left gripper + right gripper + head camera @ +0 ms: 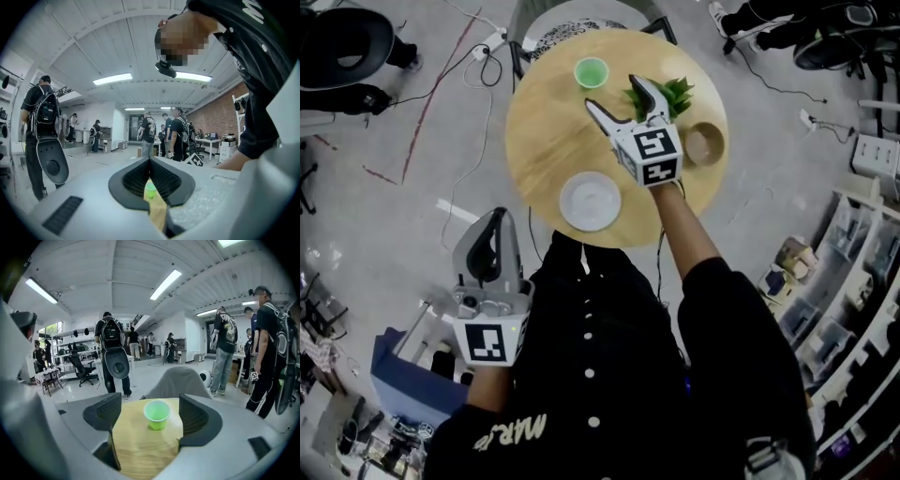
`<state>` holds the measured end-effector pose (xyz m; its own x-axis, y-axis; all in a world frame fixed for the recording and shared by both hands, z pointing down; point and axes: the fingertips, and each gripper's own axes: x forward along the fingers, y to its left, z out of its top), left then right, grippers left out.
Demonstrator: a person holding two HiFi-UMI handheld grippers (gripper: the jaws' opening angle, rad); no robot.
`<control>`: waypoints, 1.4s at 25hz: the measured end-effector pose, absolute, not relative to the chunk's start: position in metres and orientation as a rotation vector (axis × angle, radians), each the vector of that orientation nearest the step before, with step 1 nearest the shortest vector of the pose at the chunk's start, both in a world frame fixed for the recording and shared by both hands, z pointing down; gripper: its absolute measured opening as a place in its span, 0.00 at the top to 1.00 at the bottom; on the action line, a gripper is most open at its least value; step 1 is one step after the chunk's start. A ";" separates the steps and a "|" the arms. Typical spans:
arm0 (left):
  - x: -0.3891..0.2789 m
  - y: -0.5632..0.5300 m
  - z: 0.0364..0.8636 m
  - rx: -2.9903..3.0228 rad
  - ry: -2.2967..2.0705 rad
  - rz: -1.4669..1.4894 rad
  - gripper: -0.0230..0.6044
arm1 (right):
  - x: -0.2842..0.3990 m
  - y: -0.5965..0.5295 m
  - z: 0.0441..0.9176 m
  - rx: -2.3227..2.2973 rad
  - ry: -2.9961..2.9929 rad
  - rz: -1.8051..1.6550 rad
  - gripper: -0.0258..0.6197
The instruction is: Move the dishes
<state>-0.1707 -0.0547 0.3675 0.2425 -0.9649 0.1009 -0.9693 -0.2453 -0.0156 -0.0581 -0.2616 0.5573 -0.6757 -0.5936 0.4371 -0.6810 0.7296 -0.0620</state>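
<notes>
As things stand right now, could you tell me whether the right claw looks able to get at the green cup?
Probably yes: the right claw stands open over the table, aimed straight at the green cup, with only bare wood between them. The plant sits off to one side.

I'm seeing a pale green cup sitting on the blond wood-grain surface, alongside a white plate, a tan bowl and dark green leaves. The right tongs are showing light grey with black ribbed pads, their cube carrying black-and-white square markers.
</notes>
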 end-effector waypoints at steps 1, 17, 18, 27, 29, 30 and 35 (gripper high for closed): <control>-0.173 -0.056 0.371 2.428 -1.898 0.144 0.96 | -0.064 -0.267 0.565 0.977 -2.530 0.314 0.38; -0.200 -0.069 0.397 2.342 -1.904 0.167 0.96 | -0.102 -0.313 0.662 0.907 -2.268 0.333 0.37; -0.202 -0.070 0.397 2.340 -1.906 0.167 0.96 | -0.103 -0.314 0.664 0.906 -2.261 0.331 0.38; -0.209 -0.072 0.399 2.325 -1.911 0.176 0.96 | -0.103 -0.319 0.665 0.920 -2.237 0.337 0.41; -0.209 -0.071 0.397 2.327 -1.911 0.177 0.96 | -0.104 -0.317 0.663 0.916 -2.240 0.333 0.41; -0.208 -0.071 0.397 2.328 -1.910 0.178 0.96 | -0.104 -0.317 0.662 0.914 -2.243 0.330 0.42; -0.208 -0.071 0.396 2.336 -1.910 0.176 0.96 | -0.107 -0.309 0.650 0.901 -2.272 0.318 0.42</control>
